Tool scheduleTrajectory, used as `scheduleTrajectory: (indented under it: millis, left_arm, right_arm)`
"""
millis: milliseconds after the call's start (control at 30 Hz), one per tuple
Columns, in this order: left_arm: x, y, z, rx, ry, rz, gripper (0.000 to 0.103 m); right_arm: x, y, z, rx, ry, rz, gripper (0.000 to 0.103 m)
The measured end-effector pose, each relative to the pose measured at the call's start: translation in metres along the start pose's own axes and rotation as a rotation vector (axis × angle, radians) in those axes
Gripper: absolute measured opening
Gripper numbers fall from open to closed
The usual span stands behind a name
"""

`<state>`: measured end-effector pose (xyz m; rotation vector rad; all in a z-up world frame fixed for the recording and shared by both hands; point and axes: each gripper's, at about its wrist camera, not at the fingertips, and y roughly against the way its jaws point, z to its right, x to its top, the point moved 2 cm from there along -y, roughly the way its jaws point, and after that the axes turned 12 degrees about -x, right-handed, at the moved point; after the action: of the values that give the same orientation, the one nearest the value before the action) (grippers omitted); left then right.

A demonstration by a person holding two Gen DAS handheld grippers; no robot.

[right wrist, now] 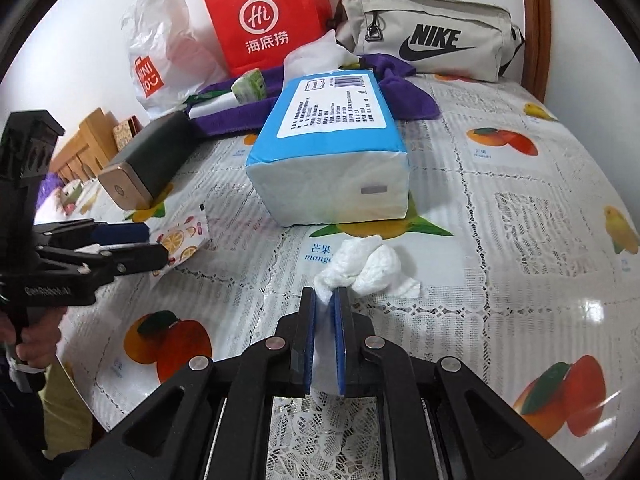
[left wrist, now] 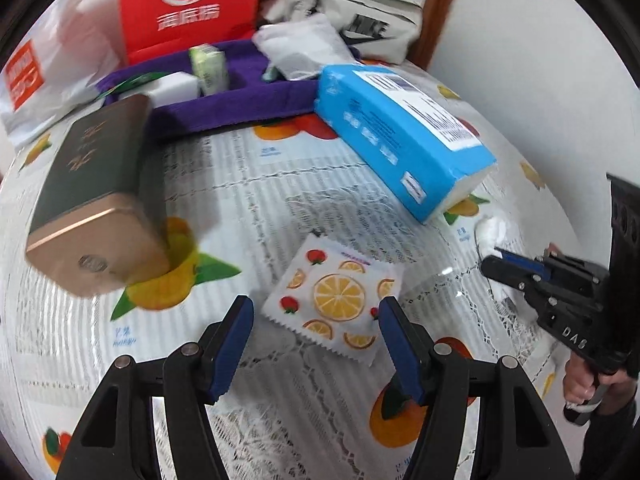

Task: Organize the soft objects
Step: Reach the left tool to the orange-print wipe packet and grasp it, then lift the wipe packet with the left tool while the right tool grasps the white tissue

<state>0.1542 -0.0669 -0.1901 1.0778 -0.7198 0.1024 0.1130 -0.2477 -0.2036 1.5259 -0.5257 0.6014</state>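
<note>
left gripper (left wrist: 316, 312): jaws apart, nothing gripped, sachet (left wrist: 334, 300) lying between its fingertips on surface (left wrist: 248, 200) | right gripper (right wrist: 328, 296): clenched on tissue (right wrist: 366, 266), wad just ahead of its tips | pack (right wrist: 332, 152) beyond tissue

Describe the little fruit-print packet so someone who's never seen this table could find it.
Start at the big blue tissue pack on the fruit-patterned tablecloth. Nearer the left gripper lies a flat square packet, alone in having zigzag edges and printed orange slices and strawberries.
</note>
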Motion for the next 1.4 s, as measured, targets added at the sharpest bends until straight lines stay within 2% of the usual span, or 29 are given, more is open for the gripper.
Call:
scheduleTrajectory:
  millis: [133,233,400,500,567,600,667,733,833,967,1400]
  left_arm:
    - [0.002,-0.010,0.010,0.000,-0.049,-0.020,0.076]
    - [0.002,-0.017,0.019,0.031,-0.104,-0.033,0.080]
    - [0.002,-0.019,0.019,0.046,-0.113,-0.008,0.080]
    - [0.000,-0.019,0.020,0.075,-0.135,0.008,0.072]
    - [0.000,-0.017,0.020,0.067,-0.137,0.018,0.065]
    - [0.001,-0.017,0.019,0.067,-0.133,0.023,0.058]
    - [0.001,-0.015,0.016,0.056,-0.122,0.033,0.052]
    - [0.000,-0.012,0.013,0.059,-0.111,0.041,0.041]
    - [-0.001,-0.007,0.006,0.038,-0.077,0.049,0.033]
    - [-0.006,0.008,-0.004,0.035,-0.006,0.068,0.032]
    - [-0.016,0.096,-0.030,0.130,0.169,0.213,0.032]
  right_arm:
    - [-0.002,0.000,0.000,0.012,0.002,0.010,0.009]
    - [-0.002,0.000,0.002,0.026,-0.007,0.008,0.009]
    - [-0.001,-0.001,0.007,0.056,-0.038,-0.002,0.009]
    - [0.000,-0.002,0.006,0.052,-0.039,-0.005,0.009]
    - [0.000,-0.001,0.003,0.040,-0.028,-0.003,0.009]
    - [0.000,-0.001,0.003,0.035,-0.026,-0.002,0.009]
    - [0.000,-0.001,0.000,0.019,-0.019,0.003,0.009]
    - [0.000,0.000,-0.001,0.004,-0.014,0.006,0.009]
    - [0.000,0.001,-0.004,-0.013,-0.001,0.008,0.009]
    - [0.003,0.006,-0.007,-0.003,0.011,0.007,0.008]
    - [0.034,0.056,-0.029,0.016,0.071,0.147,0.008]
